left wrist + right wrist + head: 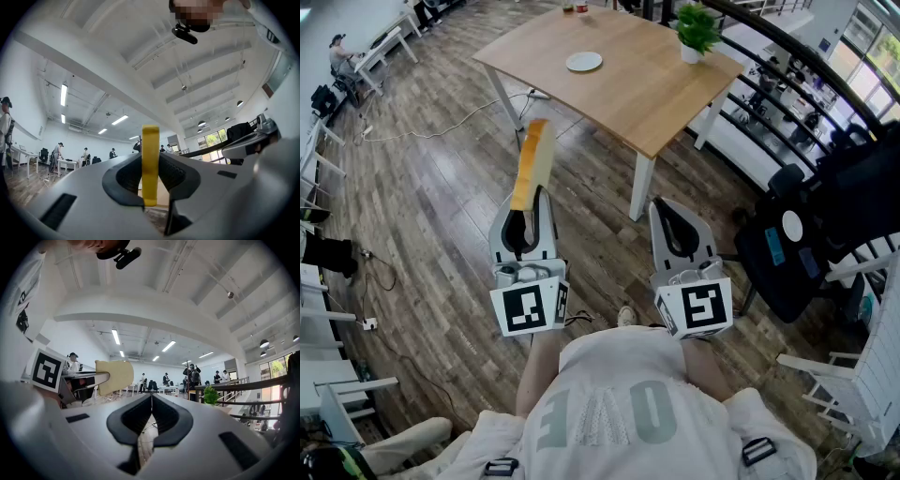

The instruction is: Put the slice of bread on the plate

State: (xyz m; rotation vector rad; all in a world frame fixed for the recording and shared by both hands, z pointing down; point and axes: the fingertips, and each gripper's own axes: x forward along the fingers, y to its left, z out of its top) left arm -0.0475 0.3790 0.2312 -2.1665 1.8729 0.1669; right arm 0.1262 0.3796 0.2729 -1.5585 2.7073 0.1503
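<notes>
So the left gripper (531, 208) has its white plastic jaws clamped on the slice of bread (532, 159), with the dark ribbed pads pressing both flat faces. The slice stands on edge and sticks out past the jaw tips. From above it's a thin, pale strip with an orange-brown crust edge. In the left gripper view it's just a narrow yellow bar dead centre. From the right gripper view you get the broad face instead: soft, creamy, rounded corners, held up in the air off to the side. The right gripper (151, 399) is empty, with its jaws pressed together to a thin seam and nothing between them. The plate (583, 62) is small, round, white and glossy. It sits on a light wooden table (647, 89) with white legs, well apart from the bread, with a leafy potted plant (696, 33) near the table's far corner. Below is a grey-brown plank floor (441, 216).
</notes>
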